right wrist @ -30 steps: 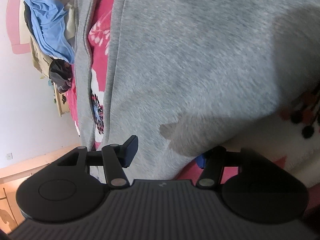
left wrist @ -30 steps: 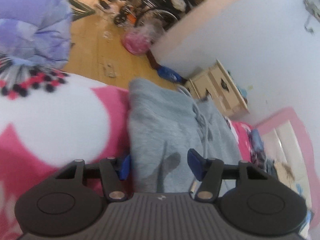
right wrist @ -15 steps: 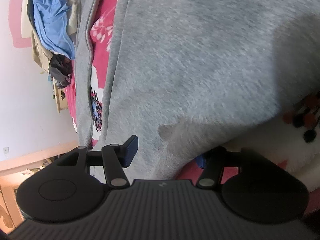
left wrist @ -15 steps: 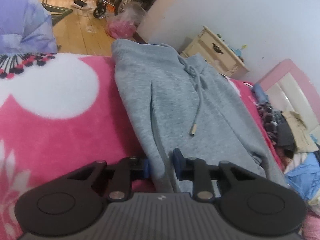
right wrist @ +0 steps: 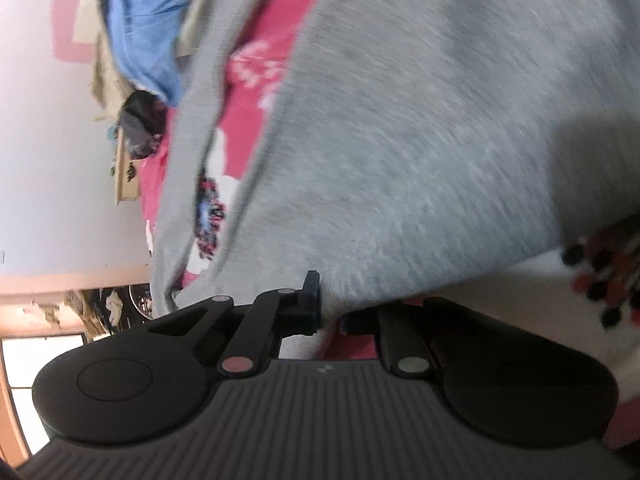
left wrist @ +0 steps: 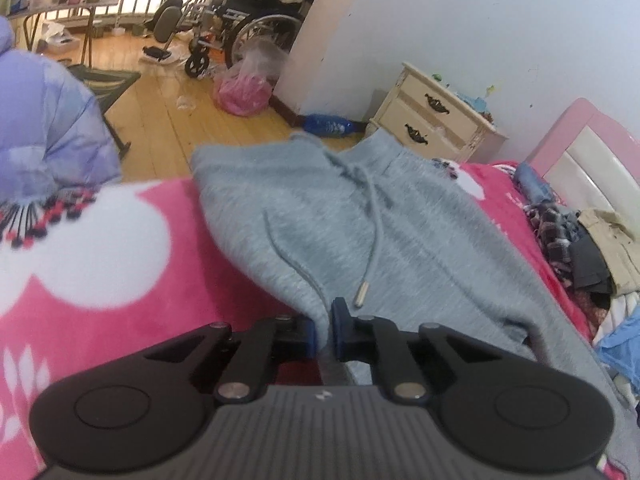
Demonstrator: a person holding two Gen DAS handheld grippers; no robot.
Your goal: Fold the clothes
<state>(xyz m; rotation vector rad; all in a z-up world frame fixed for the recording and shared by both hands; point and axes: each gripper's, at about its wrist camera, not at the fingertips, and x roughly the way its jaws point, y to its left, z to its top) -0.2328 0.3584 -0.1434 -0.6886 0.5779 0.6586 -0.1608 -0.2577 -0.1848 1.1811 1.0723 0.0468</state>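
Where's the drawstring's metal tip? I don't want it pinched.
Left wrist view: the metal tip lies on the grey sweatpants, just beyond the left gripper, slightly right of it.

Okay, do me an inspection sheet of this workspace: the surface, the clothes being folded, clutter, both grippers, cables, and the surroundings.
Surface: pink fleece blanket with white shapes covering a bed.
Job's things: grey fleece drawstring sweatpants spread on the blanket, drawstring lying loose on top.
Clutter: heap of mixed clothes by the pink headboard; lilac padded jacket at the other side.
Grippers: left gripper pinching the sweatpants' edge; right gripper closing on another grey edge.
Cables: nothing seen.
Surroundings: cream two-drawer nightstand, wheelchair, pink plastic bag on wooden floor.
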